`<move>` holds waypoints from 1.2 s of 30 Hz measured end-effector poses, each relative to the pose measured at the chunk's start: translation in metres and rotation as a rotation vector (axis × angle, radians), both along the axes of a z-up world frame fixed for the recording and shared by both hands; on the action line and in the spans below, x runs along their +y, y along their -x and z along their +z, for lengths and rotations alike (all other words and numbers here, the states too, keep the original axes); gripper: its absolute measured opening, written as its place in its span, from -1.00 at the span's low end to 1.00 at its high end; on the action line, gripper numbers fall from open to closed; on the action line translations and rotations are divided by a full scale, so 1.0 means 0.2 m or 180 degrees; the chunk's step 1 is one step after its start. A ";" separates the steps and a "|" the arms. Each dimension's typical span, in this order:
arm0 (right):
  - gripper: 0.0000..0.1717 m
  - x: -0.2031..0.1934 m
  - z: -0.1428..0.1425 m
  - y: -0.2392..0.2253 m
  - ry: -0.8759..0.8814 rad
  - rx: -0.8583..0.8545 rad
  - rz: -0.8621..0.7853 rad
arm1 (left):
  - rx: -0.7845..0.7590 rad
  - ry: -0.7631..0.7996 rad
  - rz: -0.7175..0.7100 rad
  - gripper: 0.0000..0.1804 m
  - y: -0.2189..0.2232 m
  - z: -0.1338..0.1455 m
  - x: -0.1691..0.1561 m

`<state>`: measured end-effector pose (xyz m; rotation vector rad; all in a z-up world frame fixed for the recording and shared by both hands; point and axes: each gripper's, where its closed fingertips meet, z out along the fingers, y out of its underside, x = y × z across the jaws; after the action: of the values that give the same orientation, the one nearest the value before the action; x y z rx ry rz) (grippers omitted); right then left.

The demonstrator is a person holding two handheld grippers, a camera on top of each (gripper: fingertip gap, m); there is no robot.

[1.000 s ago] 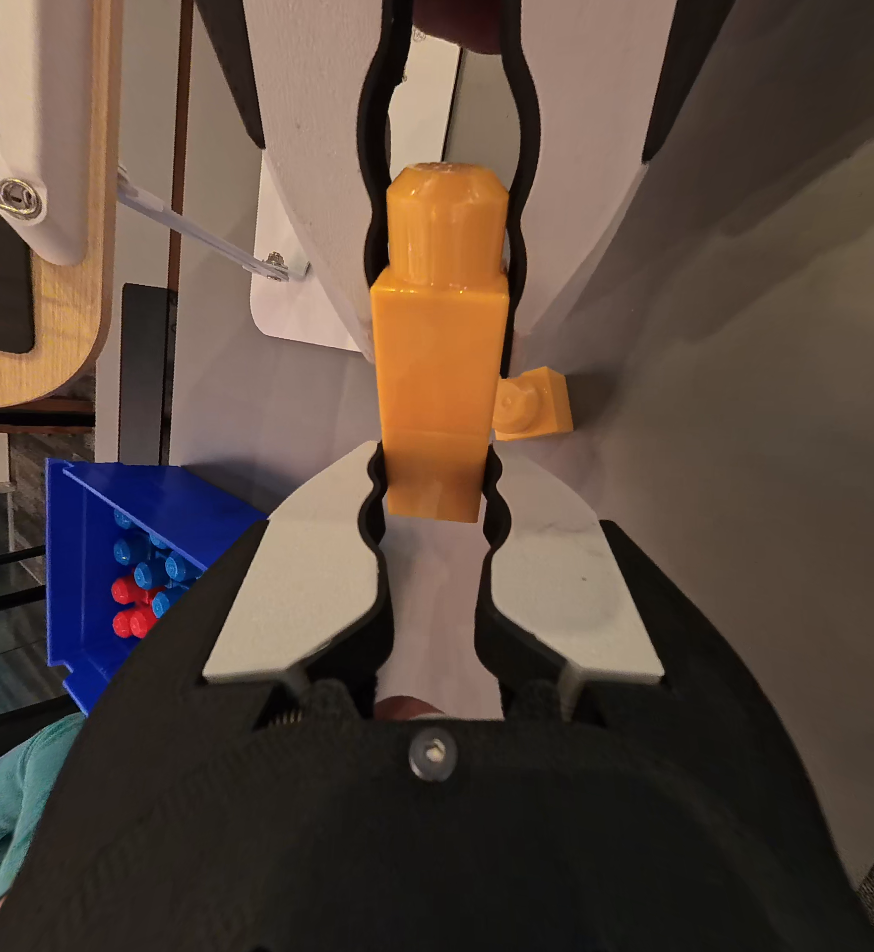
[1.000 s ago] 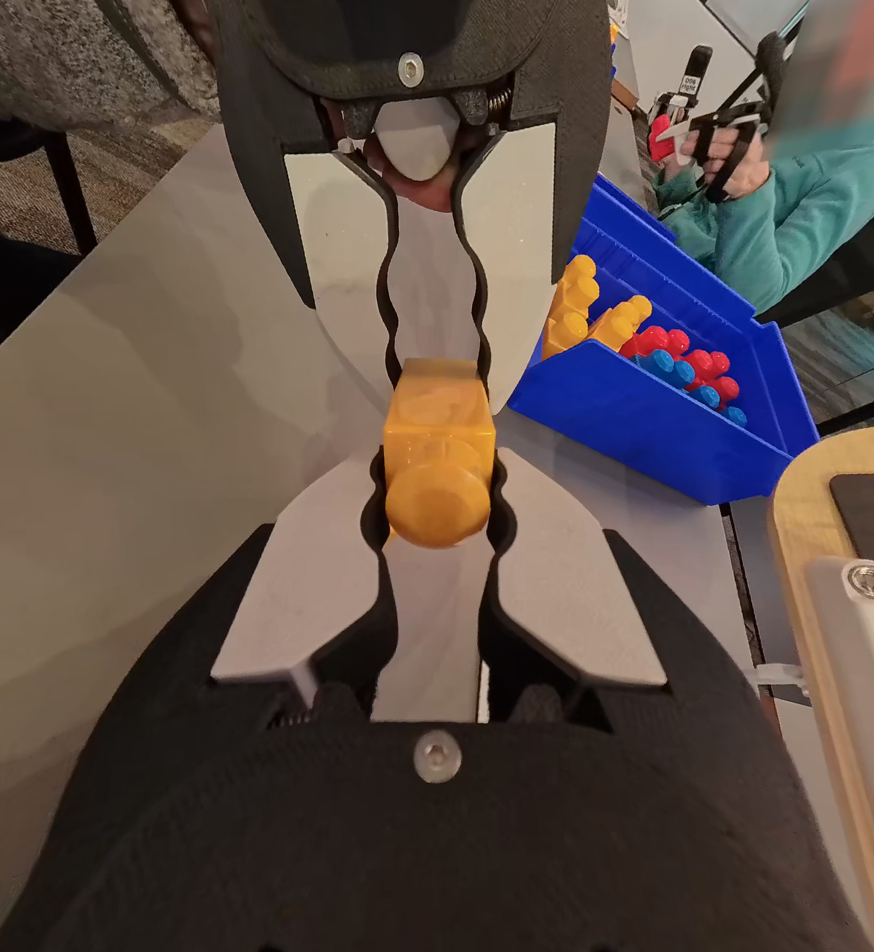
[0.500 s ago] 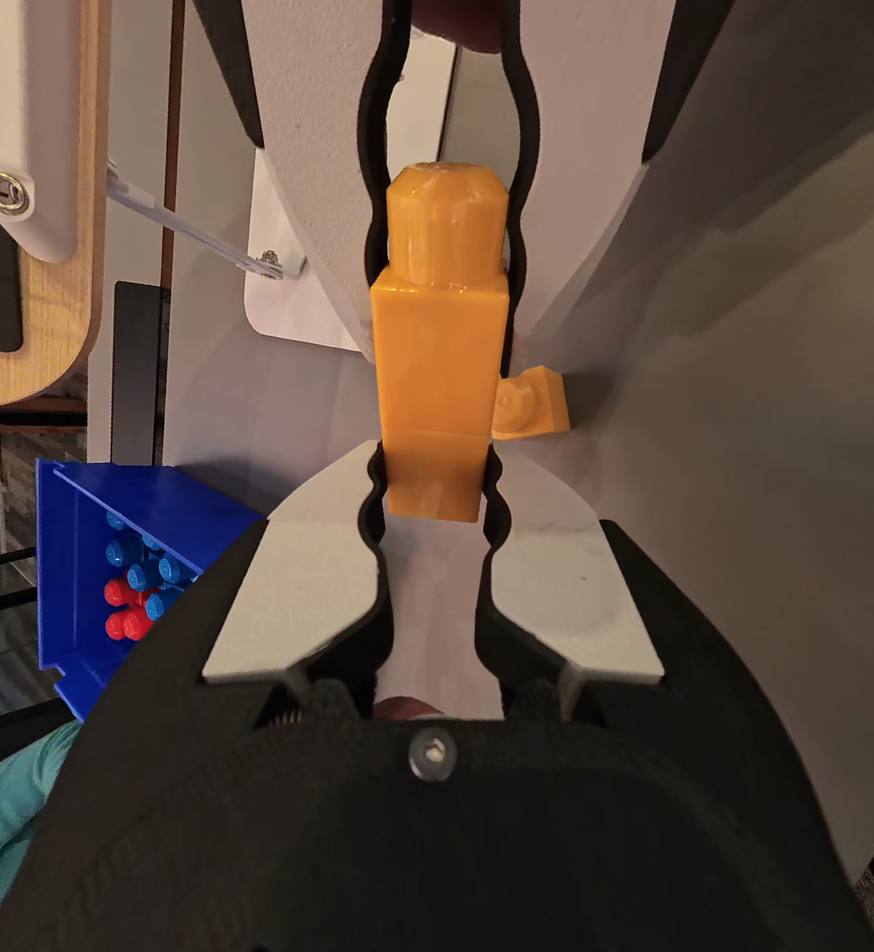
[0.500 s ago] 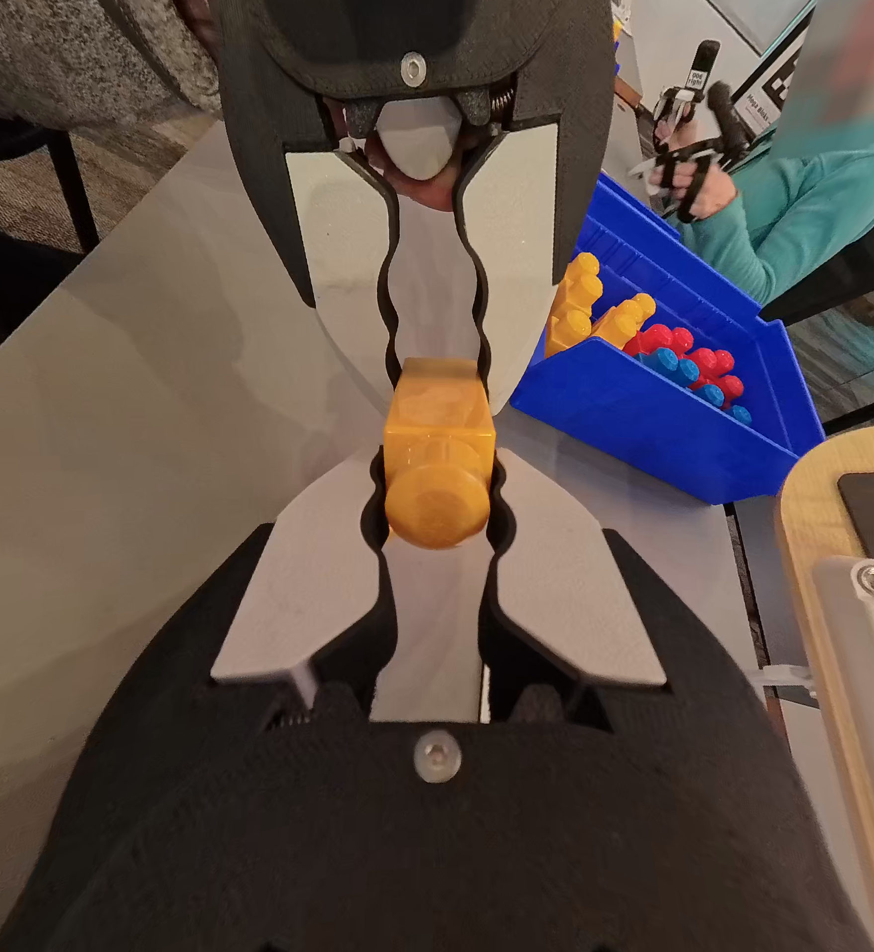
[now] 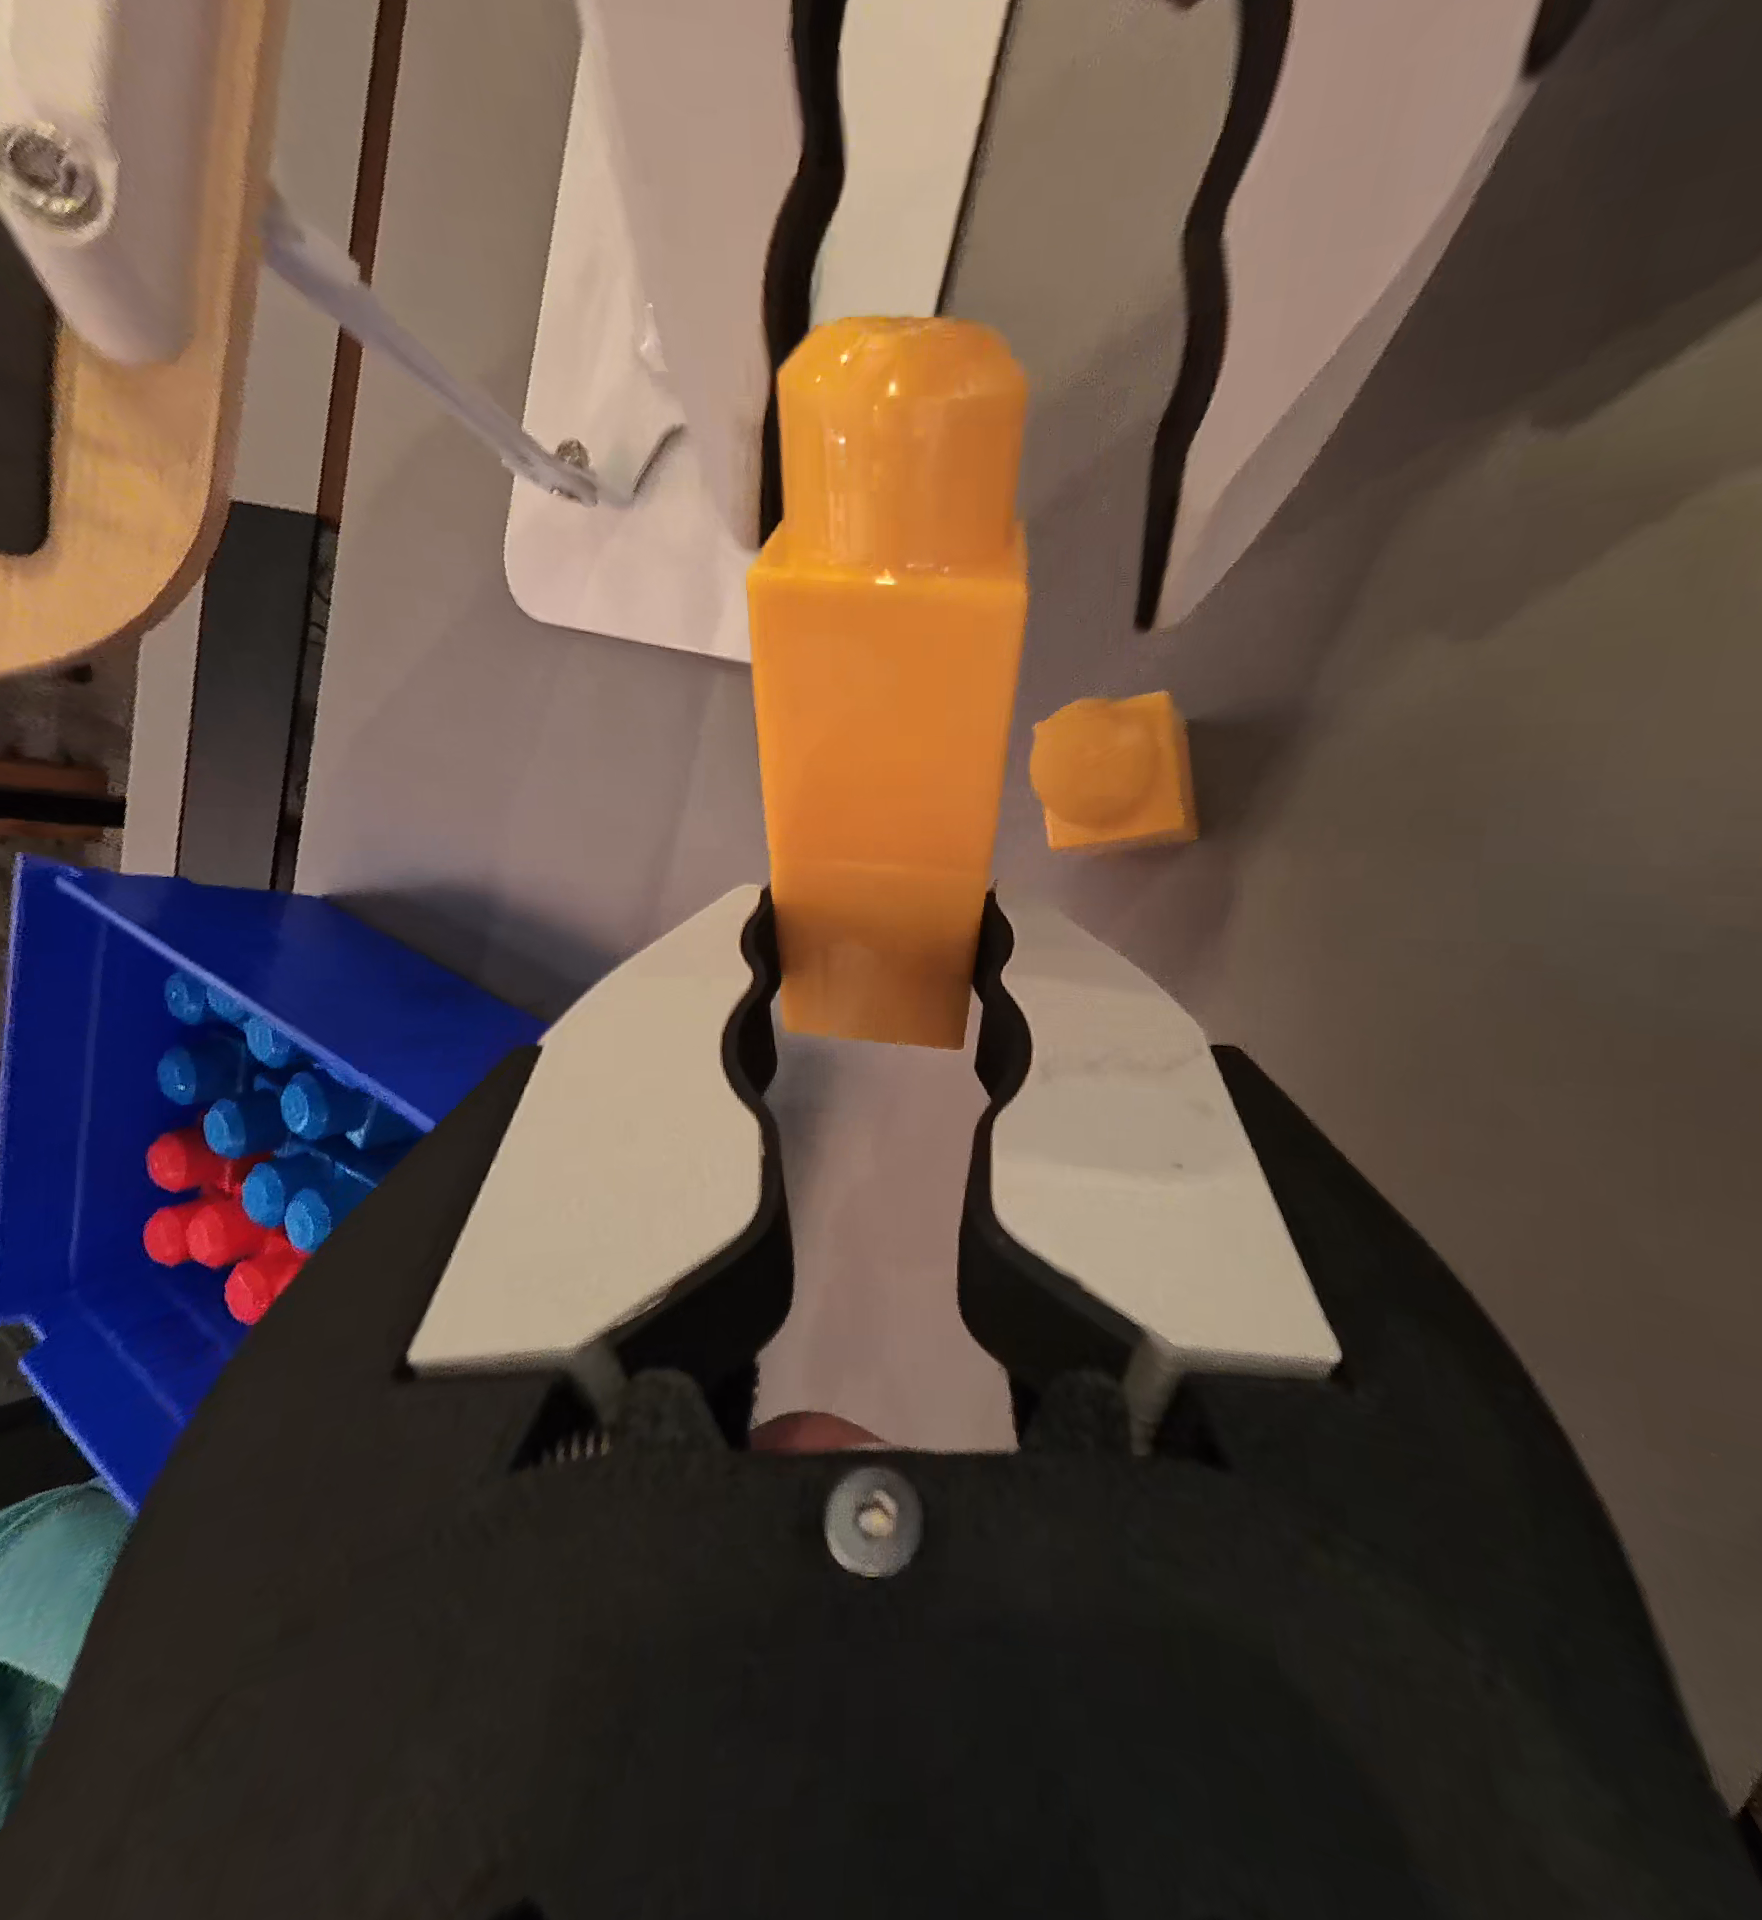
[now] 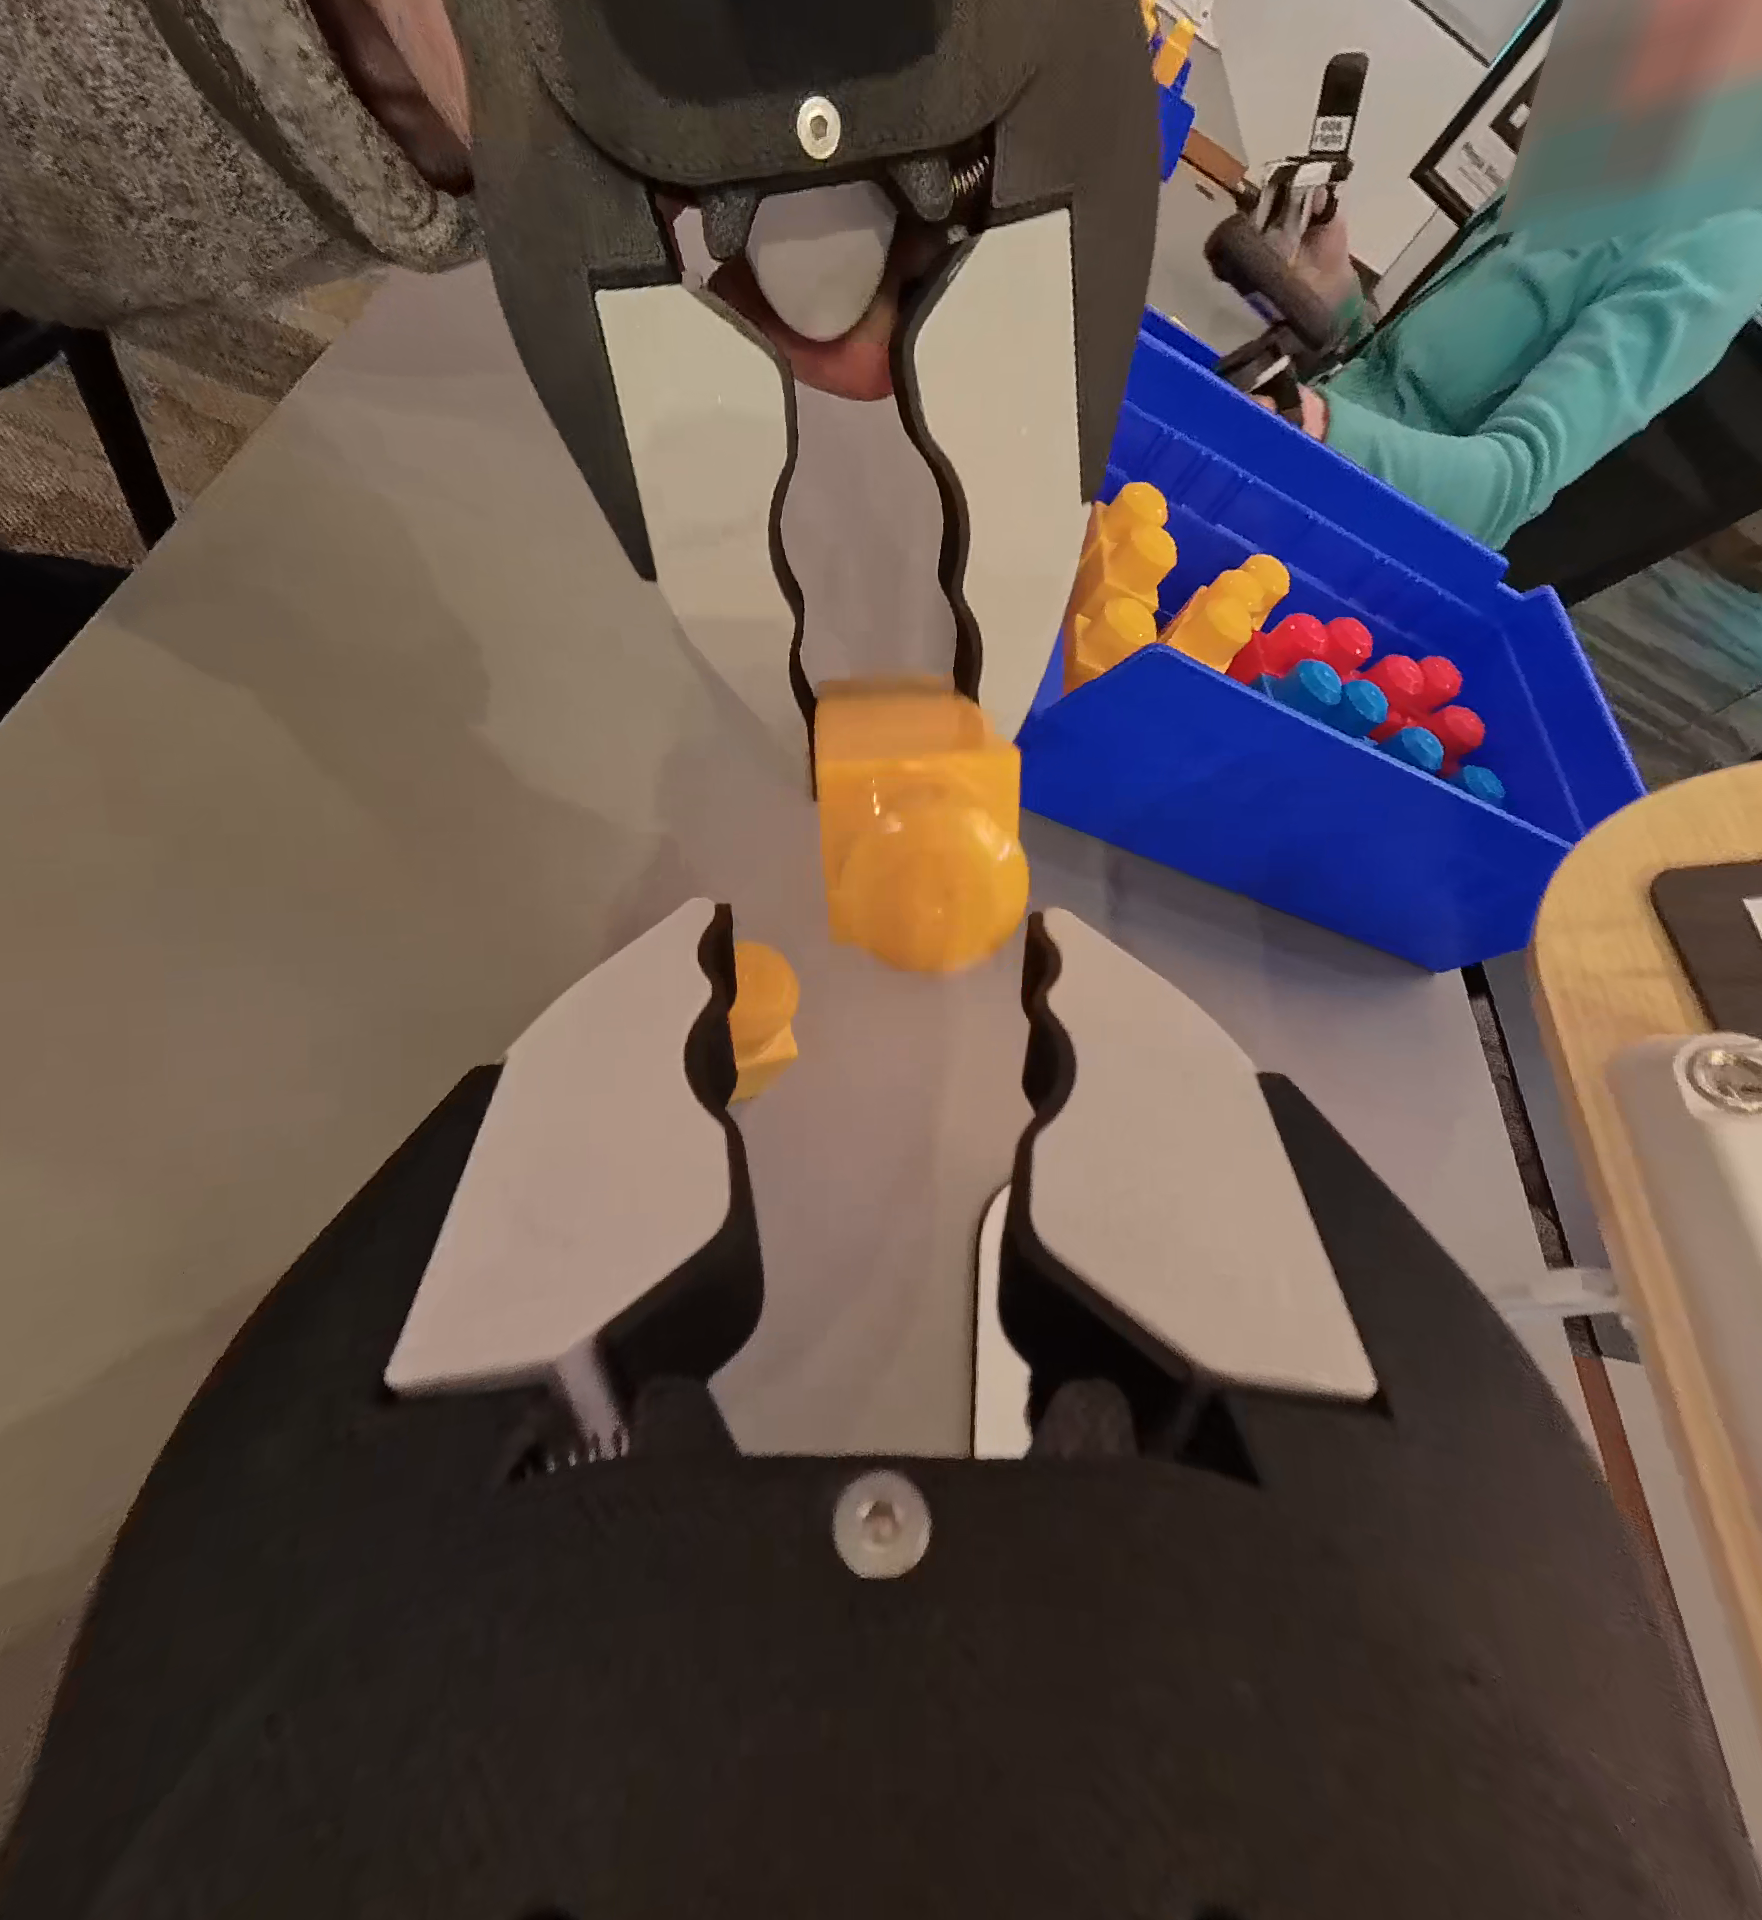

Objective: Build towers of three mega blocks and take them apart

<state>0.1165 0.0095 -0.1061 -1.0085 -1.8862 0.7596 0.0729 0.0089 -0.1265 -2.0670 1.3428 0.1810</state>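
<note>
Between left gripper jaws, clenched: base of orange two-block stack, long axis pointing straight at right gripper, jaws released, empty, just short of stud end. Beside stack, on counter: loose orange block. Beyond stack: blue bin.

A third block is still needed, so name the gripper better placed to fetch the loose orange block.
Right gripper: its fingers stand open, and the loose orange plastic block sits beside them. The left is clamped on the orange two-block stack.

Dim, warm indoor light — soft shadows, motion blur, wide-angle bending.
</note>
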 end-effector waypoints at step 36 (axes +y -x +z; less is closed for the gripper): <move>-0.60 -0.01 0.18 -0.03 0.0929 0.0376 0.0289 | -0.0732 0.0358 -0.0065 -0.61 0.14 -0.04 0.01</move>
<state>0.1229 0.0068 -0.0694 -1.0346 -1.7613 1.1483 0.0441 0.0108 -0.1349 -2.0926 1.2566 -0.1406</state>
